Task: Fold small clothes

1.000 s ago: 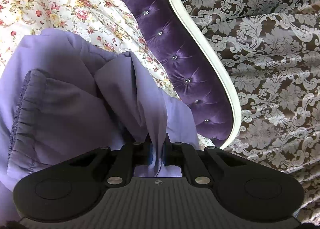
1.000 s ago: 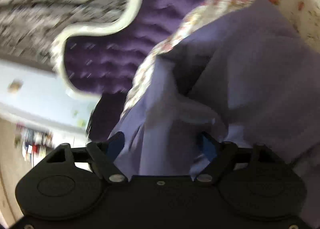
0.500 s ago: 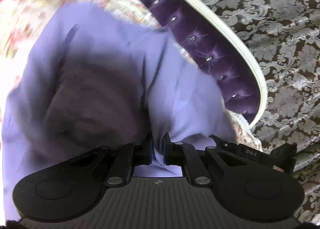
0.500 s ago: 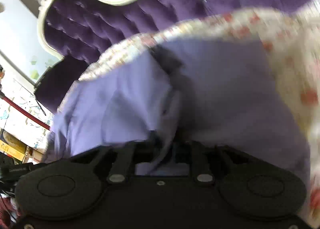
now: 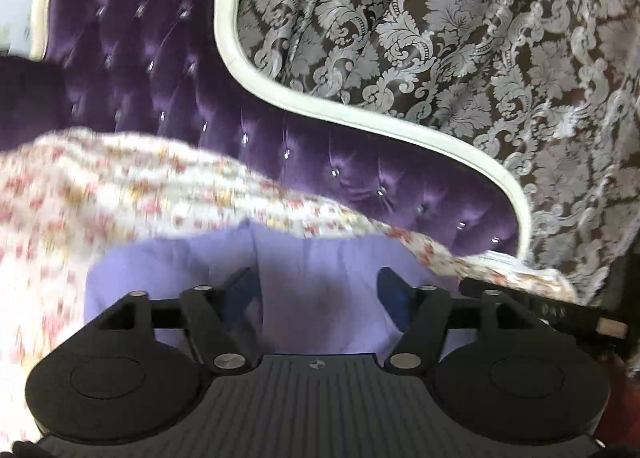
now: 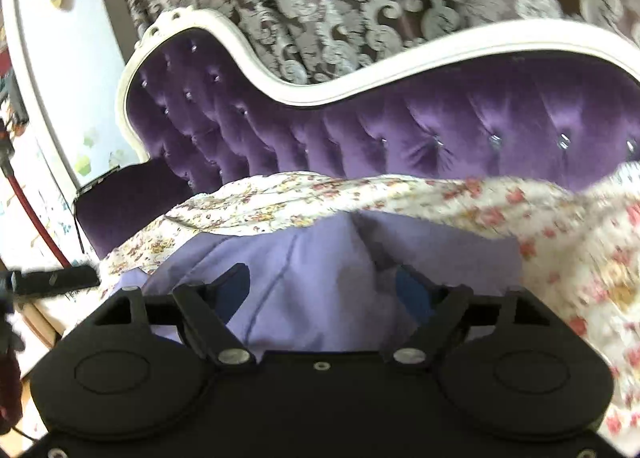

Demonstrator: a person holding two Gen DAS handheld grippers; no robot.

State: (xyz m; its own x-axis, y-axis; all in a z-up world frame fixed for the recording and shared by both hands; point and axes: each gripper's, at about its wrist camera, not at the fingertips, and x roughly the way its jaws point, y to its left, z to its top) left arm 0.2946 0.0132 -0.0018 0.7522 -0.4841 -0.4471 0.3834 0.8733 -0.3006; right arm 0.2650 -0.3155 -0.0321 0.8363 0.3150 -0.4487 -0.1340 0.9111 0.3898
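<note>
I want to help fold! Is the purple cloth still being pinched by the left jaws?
No. The left gripper has just opened; the purple cloth lies loose between its jaws on the flowery sheet.

The lilac garment [image 5: 320,258] looks like smooth matt cloth, lying on a floral-printed cotton-like sheet [image 5: 120,186], backed by a headboard [image 6: 440,130] of glossy tufted purple velvet with shiny studs and a smooth white-painted frame, before a sheeny damask curtain [image 5: 460,38]
</note>
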